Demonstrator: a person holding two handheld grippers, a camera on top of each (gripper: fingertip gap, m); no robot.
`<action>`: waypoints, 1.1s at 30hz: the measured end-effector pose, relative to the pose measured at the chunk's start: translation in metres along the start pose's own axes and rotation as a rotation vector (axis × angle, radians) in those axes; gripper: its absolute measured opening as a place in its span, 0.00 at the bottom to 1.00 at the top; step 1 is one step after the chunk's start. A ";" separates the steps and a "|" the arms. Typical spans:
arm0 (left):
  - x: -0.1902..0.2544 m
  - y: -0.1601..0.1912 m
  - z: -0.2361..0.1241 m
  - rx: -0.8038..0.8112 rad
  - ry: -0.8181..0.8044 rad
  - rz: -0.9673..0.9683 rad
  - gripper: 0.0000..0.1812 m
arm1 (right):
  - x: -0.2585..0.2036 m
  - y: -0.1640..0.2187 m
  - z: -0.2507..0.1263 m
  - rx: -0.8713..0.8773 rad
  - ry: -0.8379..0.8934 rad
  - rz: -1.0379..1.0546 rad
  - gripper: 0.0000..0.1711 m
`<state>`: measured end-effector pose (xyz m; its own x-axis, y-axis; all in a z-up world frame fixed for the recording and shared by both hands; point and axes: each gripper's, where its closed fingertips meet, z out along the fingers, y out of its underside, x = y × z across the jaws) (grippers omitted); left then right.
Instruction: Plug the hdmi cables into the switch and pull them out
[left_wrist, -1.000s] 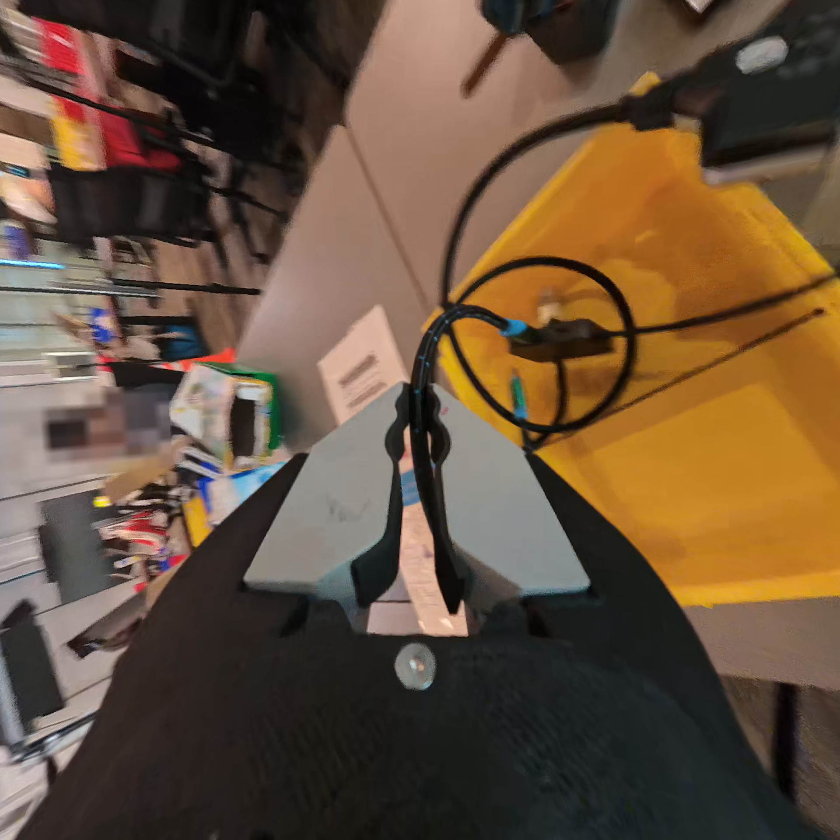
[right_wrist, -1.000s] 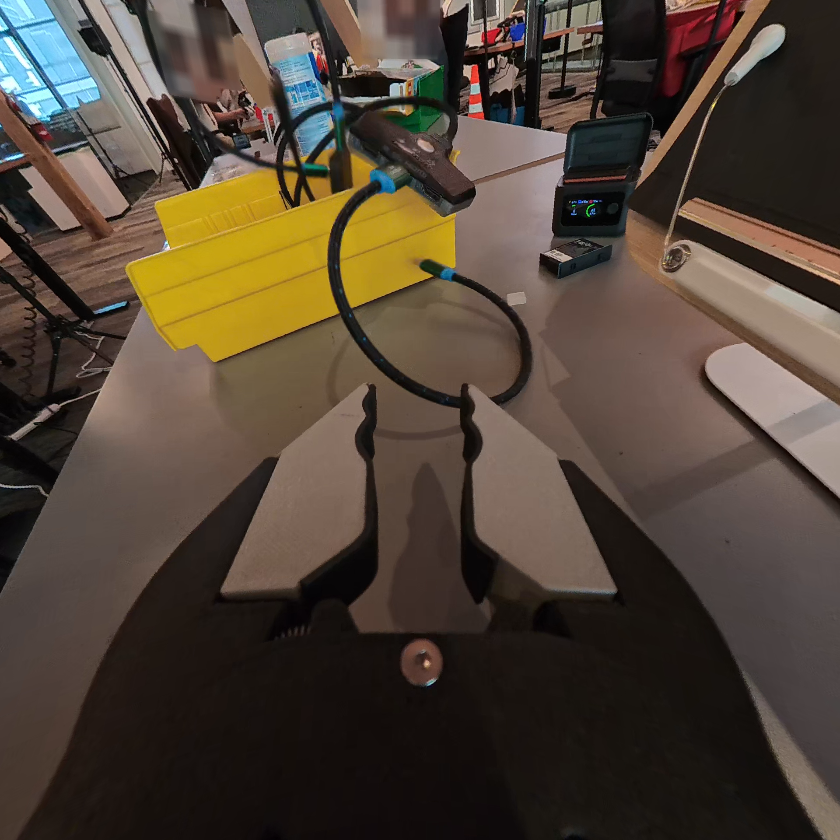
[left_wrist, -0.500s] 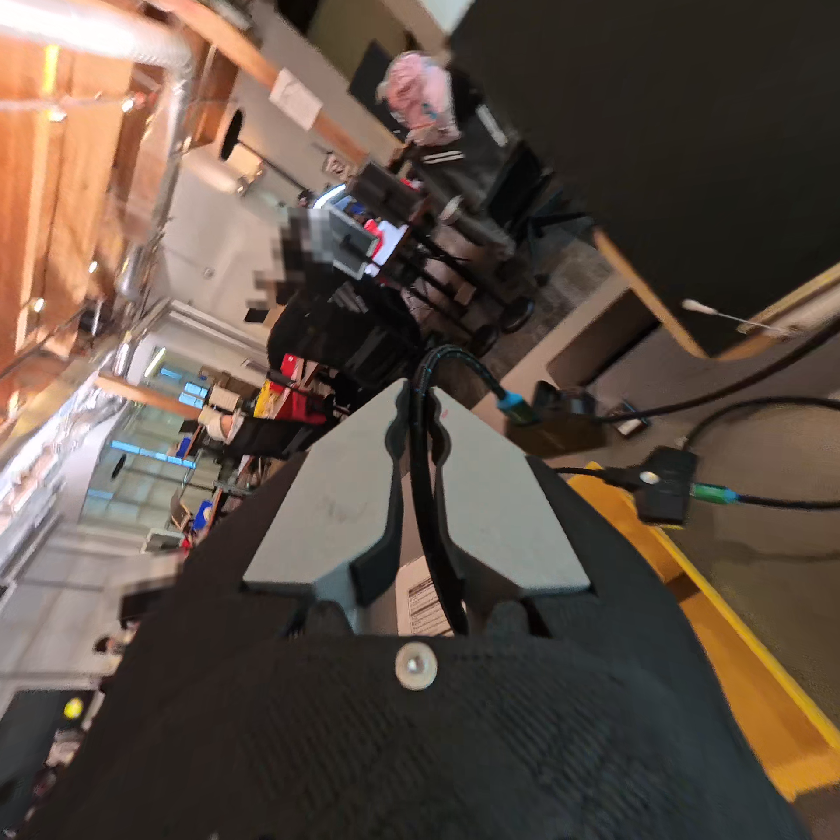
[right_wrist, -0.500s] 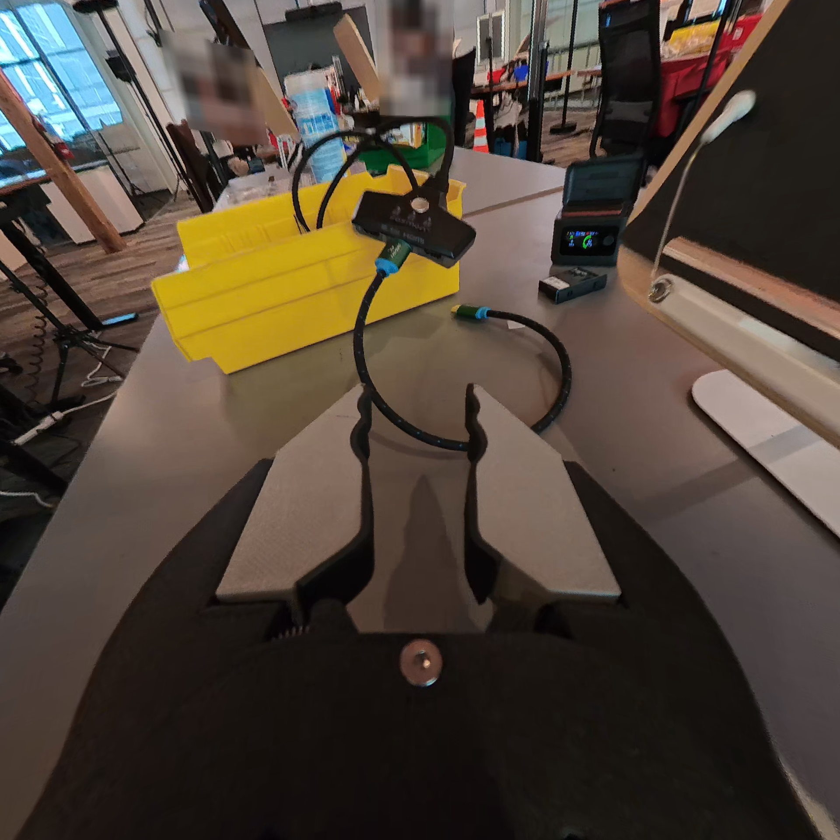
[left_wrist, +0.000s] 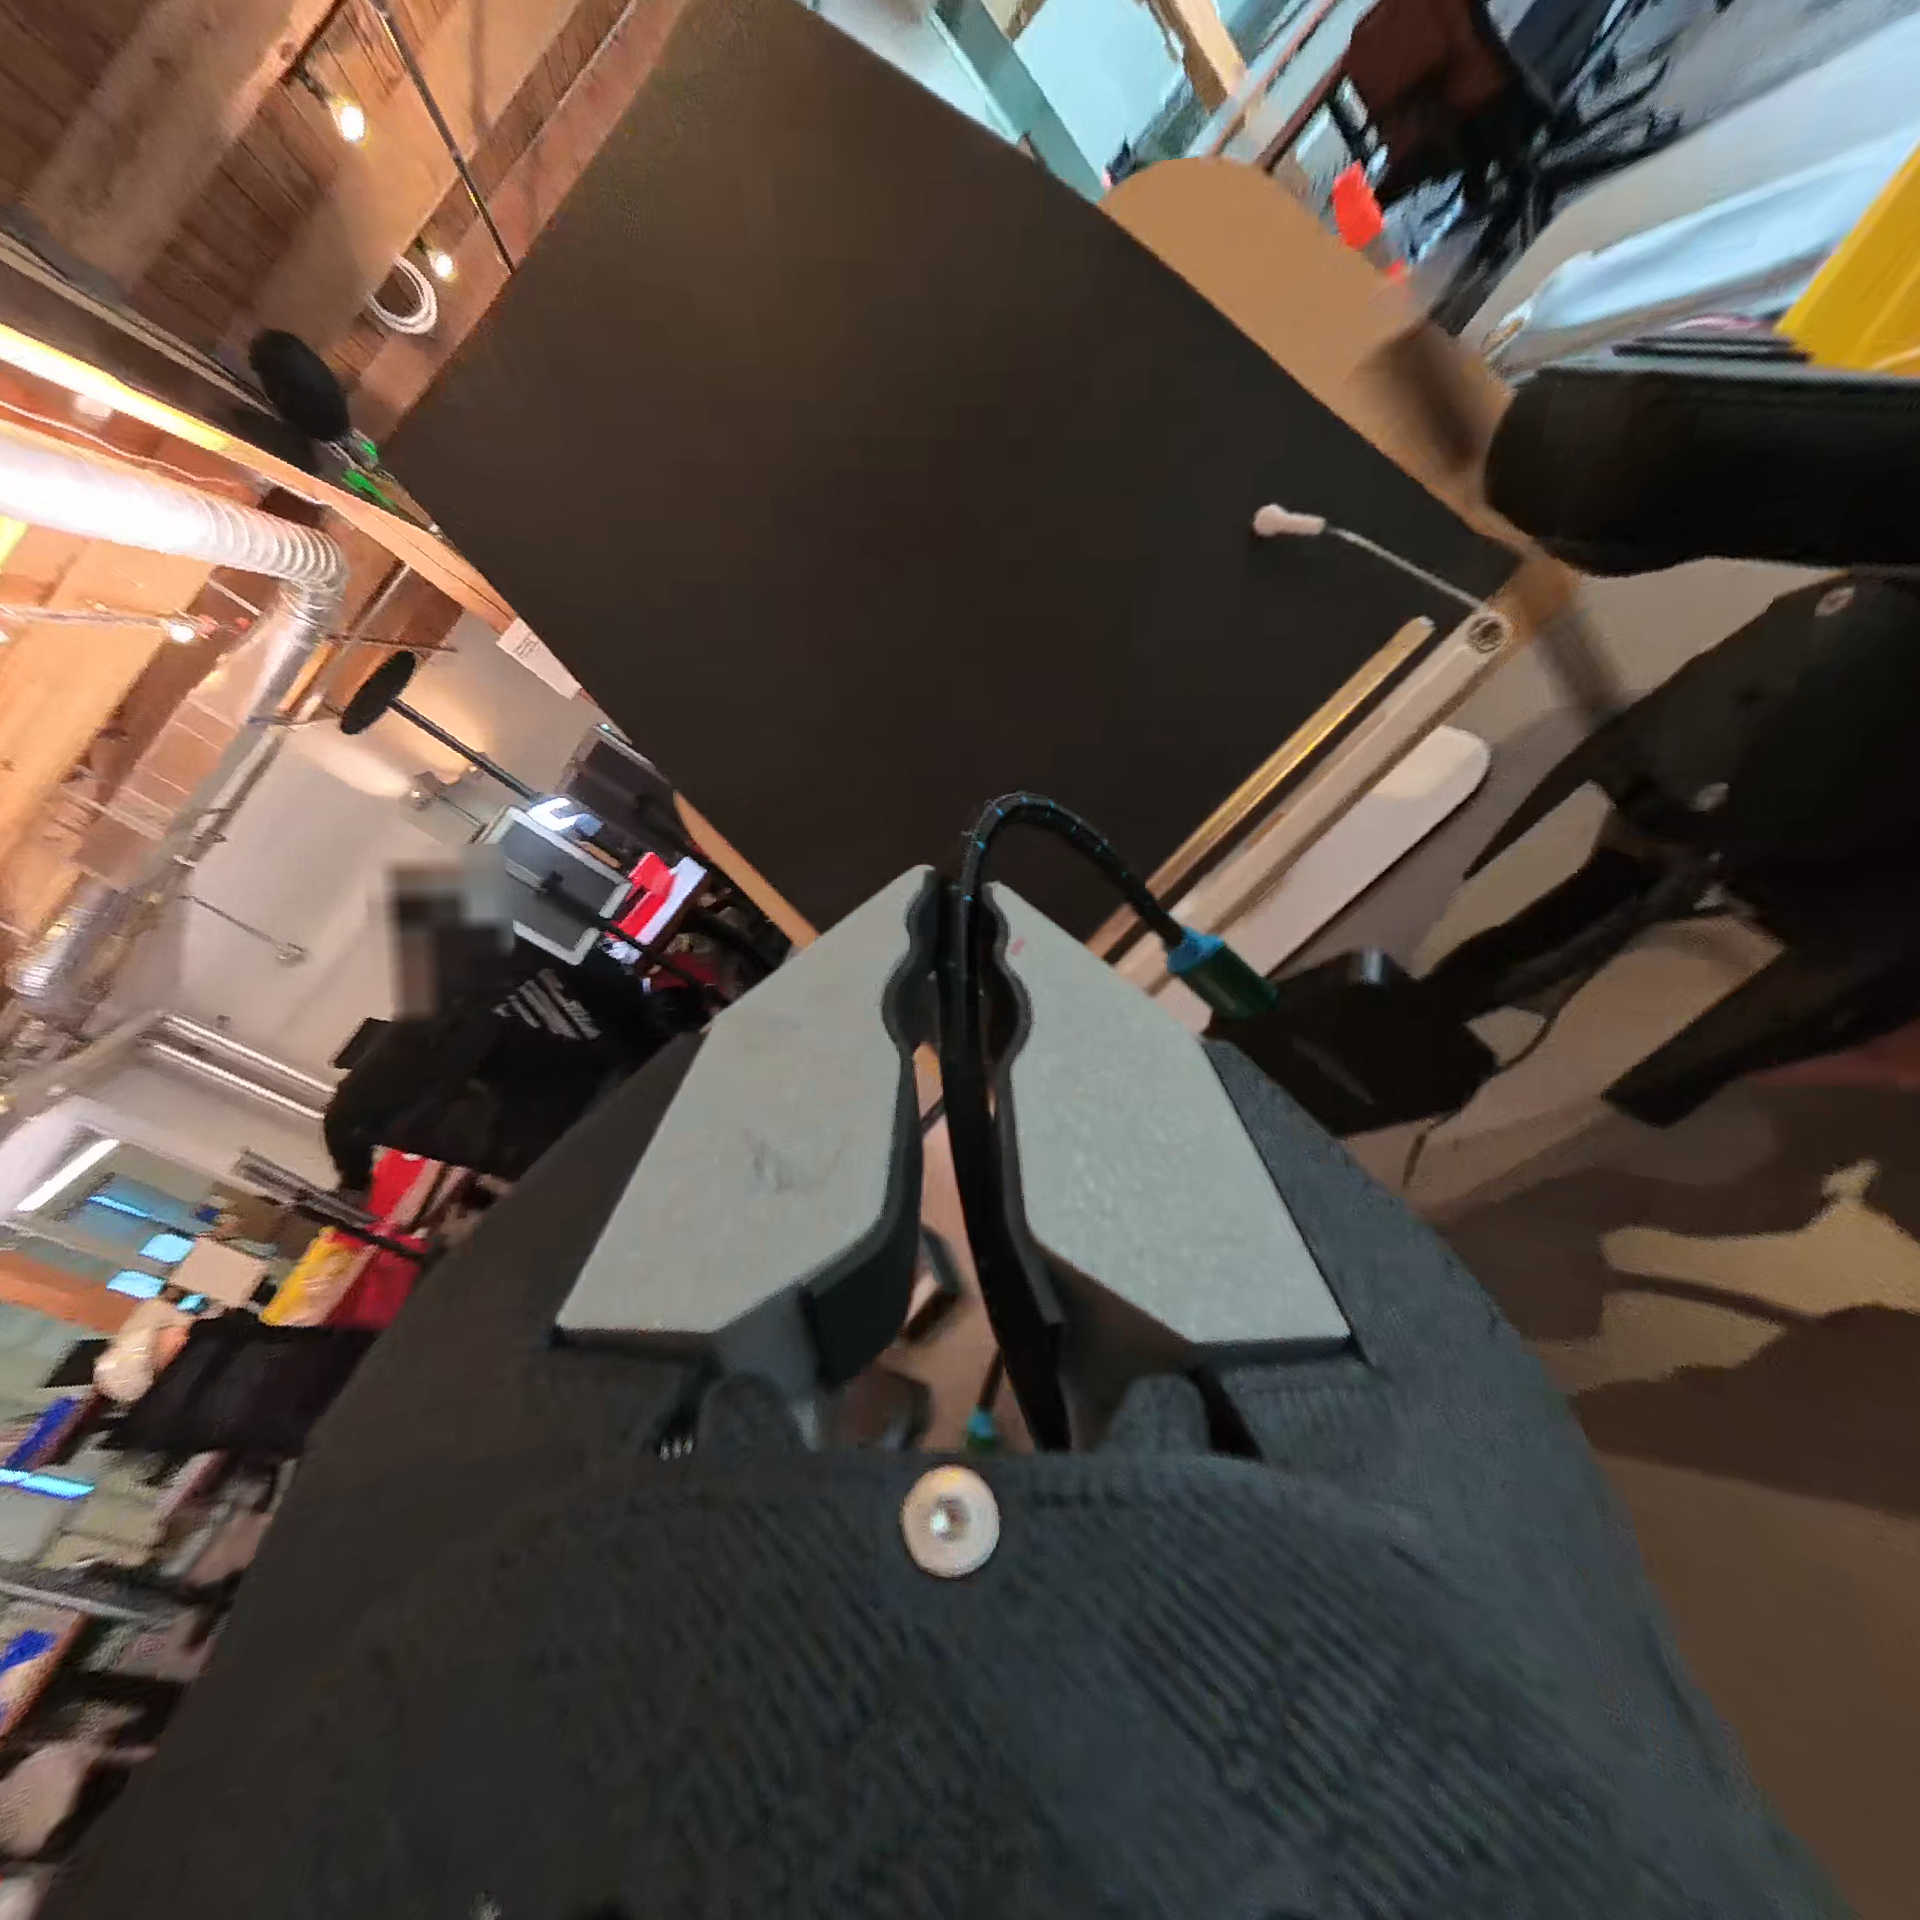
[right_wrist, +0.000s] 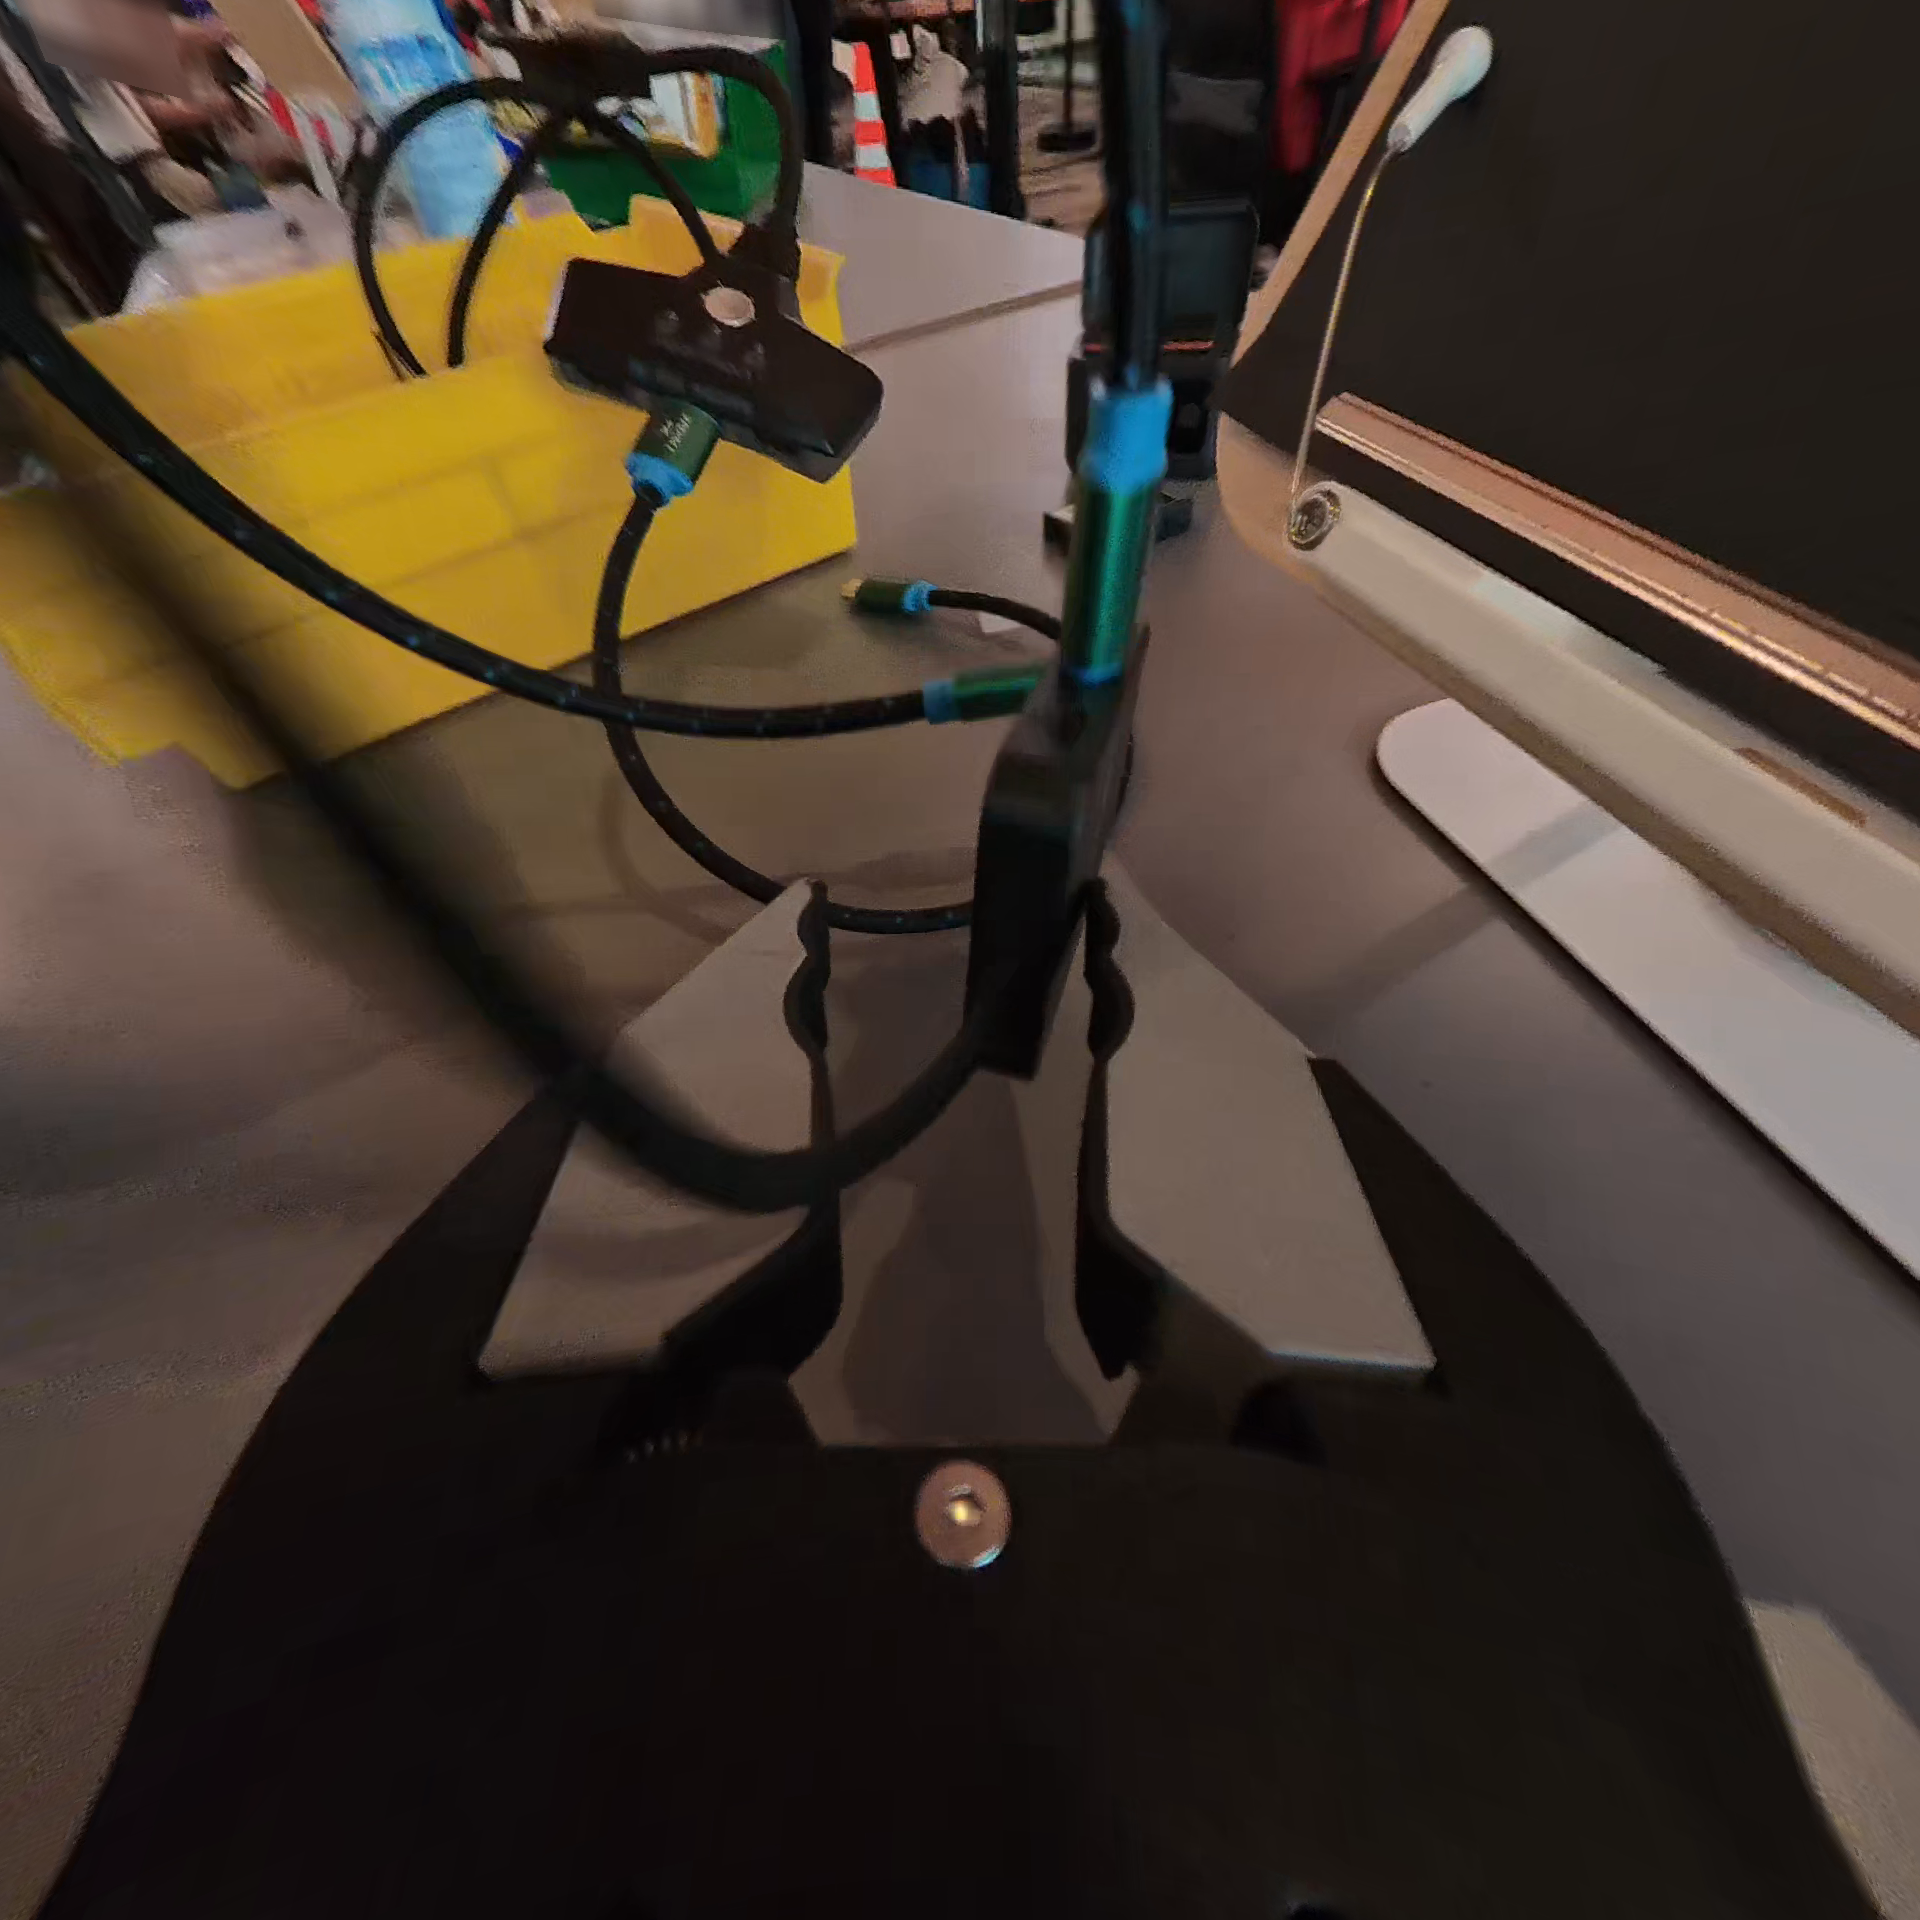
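My left gripper is shut on a black braided HDMI cable. The cable arcs over to a green plug seated in a small black switch. In the right wrist view that switch hangs upright between my right gripper's open fingers, close to the right finger. One green plug enters it from above and another from the left. A second black switch hangs farther back with a plug in it. A loose plug lies on the table.
A yellow bin stands at the back left on the grey table. A large black board with a white base runs along the right. A small black device stands behind the hanging switch. People and clutter fill the room beyond. The grippers' ends are close to 15 cm from one another.
My left gripper has swung round with the cable. The switch hanging from its plug has come forward, from over the bin to between my right gripper's fingers. The right gripper has stayed open.
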<state>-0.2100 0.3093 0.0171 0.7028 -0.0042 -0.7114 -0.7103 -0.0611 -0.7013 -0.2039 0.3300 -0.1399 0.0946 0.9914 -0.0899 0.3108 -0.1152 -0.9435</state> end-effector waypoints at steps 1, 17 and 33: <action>0.005 0.003 0.002 0.025 0.011 -0.034 0.02 | 0.000 0.000 0.001 -0.007 0.024 -0.023 0.30; 0.015 0.047 -0.003 0.197 0.227 -0.437 0.02 | 0.010 0.003 0.009 -0.031 0.186 0.043 0.22; 0.021 0.020 -0.024 0.383 0.419 -0.582 0.05 | 0.024 0.002 -0.004 -0.092 0.249 -0.071 0.06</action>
<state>-0.2083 0.2845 -0.0108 0.8665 -0.4553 -0.2045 -0.1372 0.1767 -0.9747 -0.1969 0.3534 -0.1430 0.2957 0.9529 0.0675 0.4083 -0.0621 -0.9108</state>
